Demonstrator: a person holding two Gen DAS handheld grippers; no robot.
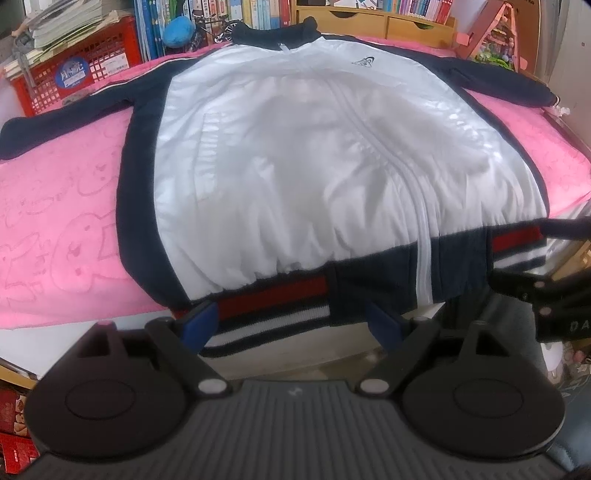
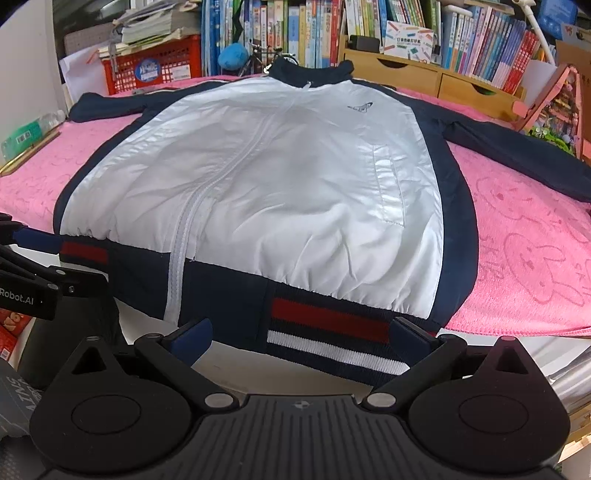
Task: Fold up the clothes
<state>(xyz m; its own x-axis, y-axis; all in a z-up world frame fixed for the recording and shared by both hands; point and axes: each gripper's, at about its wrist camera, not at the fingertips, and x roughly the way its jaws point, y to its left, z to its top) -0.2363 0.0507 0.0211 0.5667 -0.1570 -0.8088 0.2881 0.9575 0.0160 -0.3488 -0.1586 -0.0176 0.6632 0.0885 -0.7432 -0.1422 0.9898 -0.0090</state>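
A zipped jacket (image 1: pixel 295 155) (image 2: pixel 280 177) with a white front, navy sleeves and a navy collar lies face up on a pink towel (image 1: pixel 62 229) (image 2: pixel 528 258). Its collar is at the far side and its sleeves are spread out. Its red-and-white striped hem band (image 1: pixel 273 295) (image 2: pixel 328 321) hangs over the near edge. My left gripper (image 1: pixel 291 321) is open, its blue pads either side of the left part of the hem. My right gripper (image 2: pixel 301 334) is open around the right part of the hem. Each gripper shows at the edge of the other's view: the right gripper (image 1: pixel 543 254), the left gripper (image 2: pixel 55 258).
A red crate (image 1: pixel 74 70) (image 2: pixel 155 66) with stacked papers stands at the back left. Shelves of books (image 2: pixel 295 29), wooden drawers (image 2: pixel 424 74) and a blue ball (image 2: pixel 232 55) line the back. A pink toy house (image 2: pixel 554 107) stands at the back right.
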